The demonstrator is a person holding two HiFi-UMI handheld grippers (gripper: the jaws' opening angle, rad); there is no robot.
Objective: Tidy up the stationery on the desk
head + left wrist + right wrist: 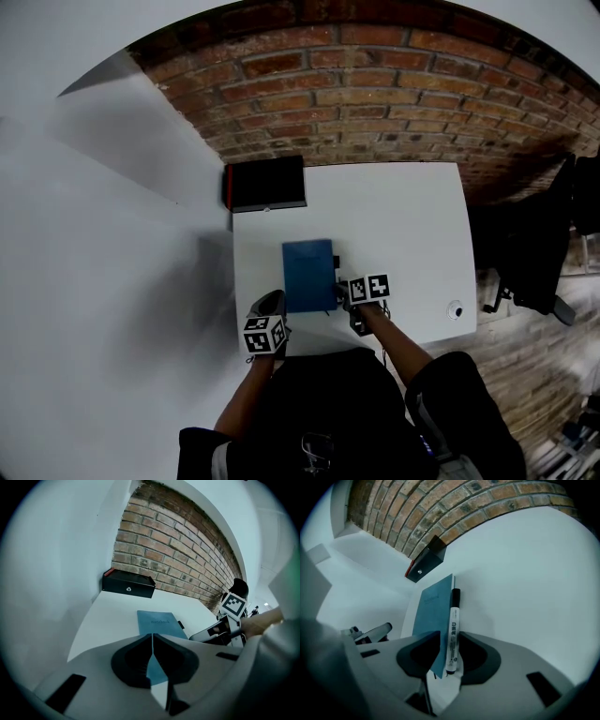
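Note:
A blue notebook lies flat on the white desk, seen also in the left gripper view as the notebook and in the right gripper view. A white marker with a black cap lies along the notebook's right edge. My right gripper stands open, its jaws parted around the marker's near end and the notebook's near right corner. My left gripper is shut on nothing, just over the notebook's near left corner. In the head view the left gripper and right gripper flank the notebook's near edge.
A black box with a red edge sits at the desk's far left corner, against the brick wall. A small white round object rests near the desk's front right corner. A dark chair-like shape stands to the right of the desk.

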